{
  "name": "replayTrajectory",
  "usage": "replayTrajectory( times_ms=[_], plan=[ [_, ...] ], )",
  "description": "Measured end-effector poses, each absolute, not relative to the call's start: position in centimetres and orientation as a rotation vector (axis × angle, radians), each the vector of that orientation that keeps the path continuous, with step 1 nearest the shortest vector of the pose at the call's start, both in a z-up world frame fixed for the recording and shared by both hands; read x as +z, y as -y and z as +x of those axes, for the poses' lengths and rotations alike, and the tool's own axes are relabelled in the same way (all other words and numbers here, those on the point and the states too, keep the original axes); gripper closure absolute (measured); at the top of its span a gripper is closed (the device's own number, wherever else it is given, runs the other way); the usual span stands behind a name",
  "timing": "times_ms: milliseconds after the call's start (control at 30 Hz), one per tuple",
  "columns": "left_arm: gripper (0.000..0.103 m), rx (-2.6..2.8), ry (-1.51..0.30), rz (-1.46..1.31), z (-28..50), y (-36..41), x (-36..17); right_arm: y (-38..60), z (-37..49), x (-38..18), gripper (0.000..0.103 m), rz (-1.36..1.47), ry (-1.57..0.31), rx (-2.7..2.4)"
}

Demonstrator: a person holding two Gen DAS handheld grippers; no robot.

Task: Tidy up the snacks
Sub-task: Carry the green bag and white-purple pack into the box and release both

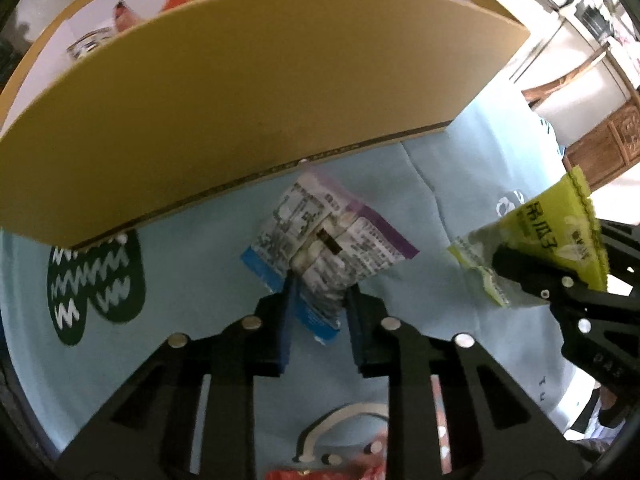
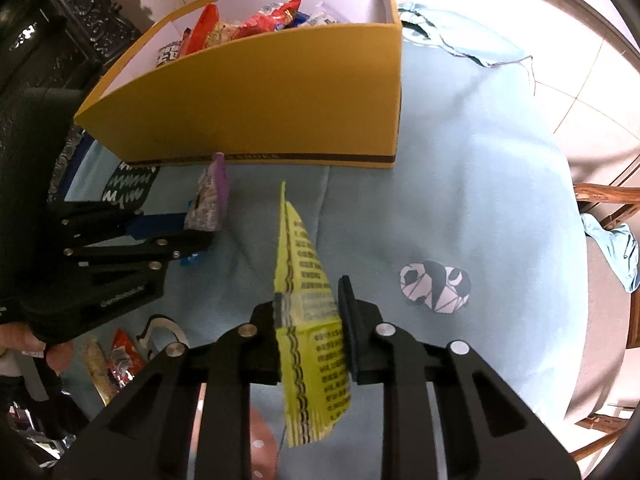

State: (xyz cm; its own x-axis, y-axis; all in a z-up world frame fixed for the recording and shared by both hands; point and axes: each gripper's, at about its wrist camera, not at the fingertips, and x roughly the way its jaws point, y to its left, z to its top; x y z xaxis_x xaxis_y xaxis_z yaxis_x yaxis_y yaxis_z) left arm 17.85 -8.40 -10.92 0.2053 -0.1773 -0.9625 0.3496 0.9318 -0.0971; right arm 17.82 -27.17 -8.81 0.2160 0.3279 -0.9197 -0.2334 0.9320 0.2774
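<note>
My left gripper (image 1: 320,284) is shut on a white snack packet (image 1: 320,232) with blue and purple ends, held just above the light blue cloth (image 1: 460,184) in front of the yellow box (image 1: 256,88). My right gripper (image 2: 310,298) is shut on a yellow-green packet (image 2: 308,320) with black print, held edge-up. From the left wrist view that green packet (image 1: 544,232) hangs at the right in the right gripper (image 1: 516,276). In the right wrist view the left gripper (image 2: 200,232) holds the white packet (image 2: 210,200) near the box's front wall (image 2: 280,100).
The yellow box holds several red and white snack bags (image 2: 248,24). More packets (image 2: 120,360) lie on the cloth near its front edge by a hand (image 2: 52,356). A panda print (image 2: 434,286) marks the cloth at right. Wooden chairs (image 2: 608,208) stand beyond the table.
</note>
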Motion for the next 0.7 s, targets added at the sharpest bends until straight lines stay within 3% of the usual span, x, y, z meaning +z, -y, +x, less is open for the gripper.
replayTrajectory(
  times_ms=[700],
  plan=[
    [0.083,-0.300,-1.266,-0.003,14.7,4.4,-6.7,27.6,16.7,-6.8,0.082,0.105,-1.264,0.408]
  ],
)
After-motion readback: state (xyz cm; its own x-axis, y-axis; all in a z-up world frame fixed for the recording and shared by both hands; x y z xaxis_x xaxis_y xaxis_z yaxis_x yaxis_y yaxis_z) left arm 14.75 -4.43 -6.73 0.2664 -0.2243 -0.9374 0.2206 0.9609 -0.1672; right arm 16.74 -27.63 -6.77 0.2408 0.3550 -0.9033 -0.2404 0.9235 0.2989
